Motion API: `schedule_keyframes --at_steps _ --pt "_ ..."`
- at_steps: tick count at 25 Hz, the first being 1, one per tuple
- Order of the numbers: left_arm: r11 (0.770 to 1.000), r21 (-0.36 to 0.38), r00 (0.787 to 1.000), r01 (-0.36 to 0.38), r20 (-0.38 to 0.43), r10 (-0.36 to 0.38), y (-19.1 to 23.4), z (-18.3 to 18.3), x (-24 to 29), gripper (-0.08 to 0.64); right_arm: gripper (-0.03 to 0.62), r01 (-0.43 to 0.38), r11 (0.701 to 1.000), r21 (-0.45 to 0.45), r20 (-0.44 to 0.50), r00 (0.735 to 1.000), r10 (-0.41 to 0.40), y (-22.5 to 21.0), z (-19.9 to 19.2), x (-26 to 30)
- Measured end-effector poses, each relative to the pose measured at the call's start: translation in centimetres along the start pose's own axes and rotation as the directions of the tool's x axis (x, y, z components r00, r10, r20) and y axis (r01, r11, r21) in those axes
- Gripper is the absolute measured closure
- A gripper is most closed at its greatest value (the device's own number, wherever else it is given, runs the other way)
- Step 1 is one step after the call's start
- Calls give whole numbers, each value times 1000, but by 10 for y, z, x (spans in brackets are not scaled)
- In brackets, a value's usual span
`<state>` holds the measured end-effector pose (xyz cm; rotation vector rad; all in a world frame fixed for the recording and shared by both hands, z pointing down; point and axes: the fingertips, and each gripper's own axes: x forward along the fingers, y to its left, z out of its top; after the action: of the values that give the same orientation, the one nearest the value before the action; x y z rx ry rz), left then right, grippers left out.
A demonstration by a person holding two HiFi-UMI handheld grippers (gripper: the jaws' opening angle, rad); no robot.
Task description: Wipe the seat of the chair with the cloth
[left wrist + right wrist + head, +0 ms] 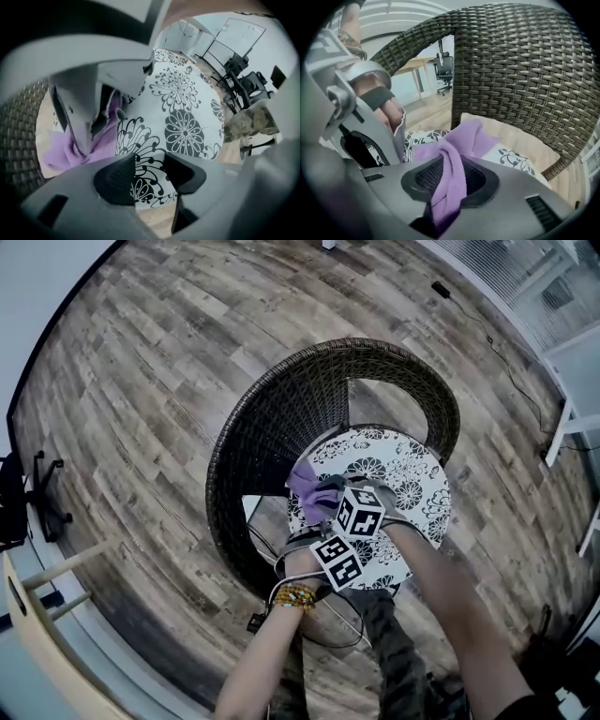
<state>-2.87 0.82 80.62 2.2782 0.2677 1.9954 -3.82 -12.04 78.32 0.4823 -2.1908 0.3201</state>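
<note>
Head view: we see the purple cloth on the flowery seat cushion of the wicker chair, mid-frame.

Left gripper view: our left tool is spread wide, nothing in it.

Right gripper view: our right tool pinches the cloth.

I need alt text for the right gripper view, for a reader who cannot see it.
A purple cloth is pinched in the right claw, just above a flower-patterned seat cushion. The chair's brown wicker back rises behind.
</note>
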Motion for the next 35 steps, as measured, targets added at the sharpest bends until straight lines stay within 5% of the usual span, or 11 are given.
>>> schedule_keyframes --at_steps 6,11,16,20,22,24,26,29,32,35 --pt "997 -70 999 44 5 -43 2 -5 9 368 540 56 998 -31 -47 997 -58 -14 -5 -3" --pt "986 -141 995 92 48 -86 3 -5 9 377 545 200 973 115 -50 979 -196 -62 -28 -29" --pt "975 -182 991 125 72 -114 4 -3 8 380 545 388 914 121 -170 915 -366 -118 -80 -73" --pt "976 -181 991 125 70 -114 5 -3 7 380 545 540 831 130 -244 830 -501 -152 -103 -112" --pt "975 -181 991 127 73 -115 4 -3 8 380 546 614 771 169 -238 784 -573 -166 -103 -137" --pt "976 -181 991 122 71 -111 6 -3 8 379 546 640 736 221 -164 768 -619 -171 -87 -160" --pt "983 -154 994 101 57 -93 5 -3 6 379 546 603 756 254 -43 788 -614 -156 -59 -177" --pt "1000 -6 998 6 65 -6 1 8 -7 385 545 470 852 231 136 851 -507 -100 -13 -181" --pt "992 128 991 -19 132 2 -23 31 -18 408 545 213 949 233 226 937 -266 -25 15 -150" --pt "974 210 995 79 48 -92 -54 30 -1 408 545 -11 973 230 195 980 -35 30 13 -106"
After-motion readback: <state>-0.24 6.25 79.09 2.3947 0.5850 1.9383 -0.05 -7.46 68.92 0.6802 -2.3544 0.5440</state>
